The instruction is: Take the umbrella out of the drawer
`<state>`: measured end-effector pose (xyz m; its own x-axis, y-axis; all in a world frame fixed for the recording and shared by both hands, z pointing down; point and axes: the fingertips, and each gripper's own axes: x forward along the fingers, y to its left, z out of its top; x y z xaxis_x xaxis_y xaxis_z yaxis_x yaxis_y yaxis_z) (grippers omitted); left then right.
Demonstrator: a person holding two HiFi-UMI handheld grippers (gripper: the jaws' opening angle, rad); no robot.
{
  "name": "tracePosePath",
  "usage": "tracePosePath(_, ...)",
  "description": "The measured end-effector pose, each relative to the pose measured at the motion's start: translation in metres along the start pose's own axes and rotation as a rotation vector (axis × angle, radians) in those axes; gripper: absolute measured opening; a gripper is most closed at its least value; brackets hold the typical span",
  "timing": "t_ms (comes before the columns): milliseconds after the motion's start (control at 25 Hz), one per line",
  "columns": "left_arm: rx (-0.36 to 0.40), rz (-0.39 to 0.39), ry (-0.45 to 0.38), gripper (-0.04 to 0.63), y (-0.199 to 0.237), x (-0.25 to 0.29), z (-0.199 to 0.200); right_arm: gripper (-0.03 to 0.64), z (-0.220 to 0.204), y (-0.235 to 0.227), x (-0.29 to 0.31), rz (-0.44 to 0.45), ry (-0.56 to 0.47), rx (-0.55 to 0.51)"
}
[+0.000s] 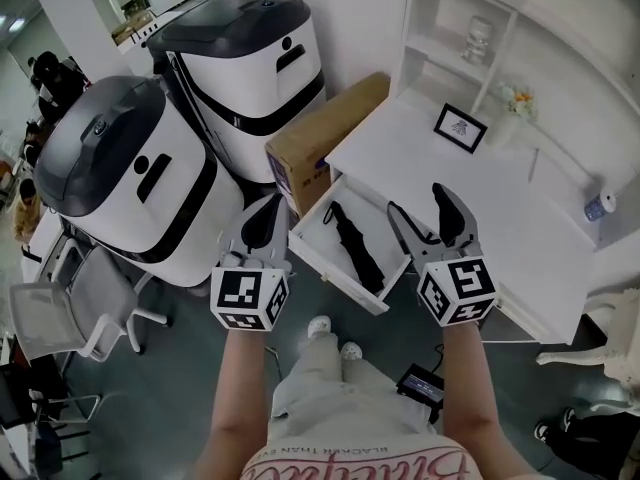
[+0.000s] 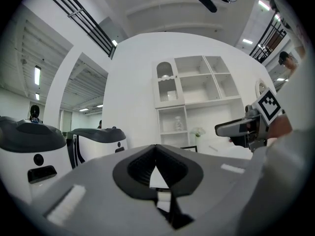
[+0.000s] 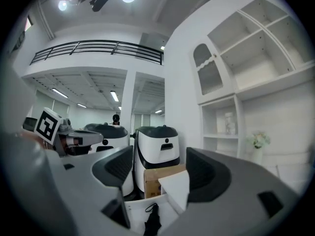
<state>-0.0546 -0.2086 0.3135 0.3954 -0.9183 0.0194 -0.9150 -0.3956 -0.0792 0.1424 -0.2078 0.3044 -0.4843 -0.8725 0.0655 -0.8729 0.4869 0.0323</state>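
Approaching the umbrella (image 1: 356, 249) below your released right gripper (image 1: 421, 211): dip into the open drawer (image 1: 333, 266), straddle its middle; left gripper (image 1: 265, 220) is clenched, empty.

one umbrella (image 1: 355, 250), one drawer (image 1: 330, 269), two white machines (image 1: 255, 63) (image 1: 125, 183)

Before me, the white tabletop (image 1: 500, 208) carries a framed picture (image 1: 460, 127) and a small bottle (image 1: 600, 206); its open drawer (image 1: 318, 230) holds a folded black umbrella (image 1: 356, 248).
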Motion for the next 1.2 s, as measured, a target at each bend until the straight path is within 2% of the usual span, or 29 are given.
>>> tracePosePath(360, -0.027, -0.002, 0.070, 0.008, 0.018, 0.032, -0.035, 0.306, -0.054, -0.002, 0.048, 0.047, 0.140, 0.030)
tracePosePath(1200, -0.115, -0.060, 0.237, 0.009, 0.066, 0.113, -0.141, 0.306, -0.284, 0.015, 0.126, 0.099, 0.699, 0.185)
